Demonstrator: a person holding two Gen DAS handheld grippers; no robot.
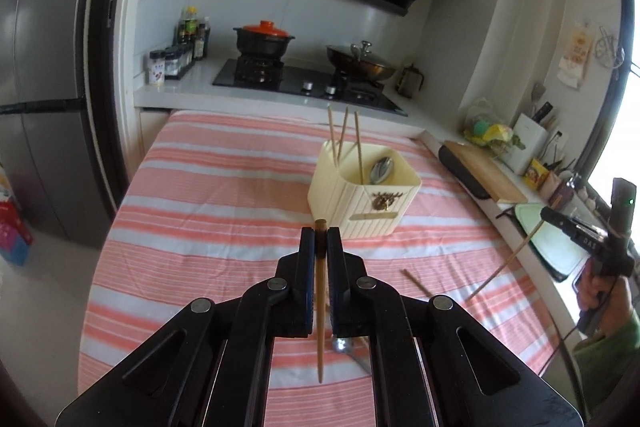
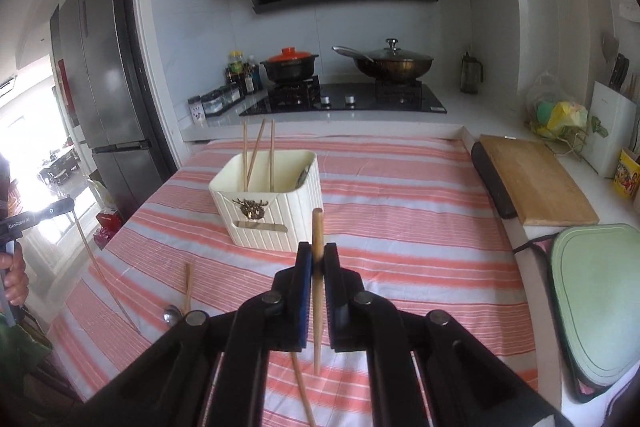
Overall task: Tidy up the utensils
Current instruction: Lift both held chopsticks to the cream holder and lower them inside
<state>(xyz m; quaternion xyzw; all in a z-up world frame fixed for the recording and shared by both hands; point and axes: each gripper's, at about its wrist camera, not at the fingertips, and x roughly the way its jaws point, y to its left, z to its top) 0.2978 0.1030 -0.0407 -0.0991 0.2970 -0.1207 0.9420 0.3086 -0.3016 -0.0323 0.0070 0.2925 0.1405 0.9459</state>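
Observation:
A cream utensil holder stands on the striped cloth, with three chopsticks and a metal spoon in it. My left gripper is shut on a brown chopstick, held above the cloth in front of the holder. My right gripper is shut on a light wooden chopstick, held upright right of the holder. A loose chopstick and a spoon lie on the cloth. Another chopstick lies under my right gripper.
The striped cloth covers the table. A wooden cutting board and a green board lie on the right counter. A stove with pots stands behind. A fridge is at the left.

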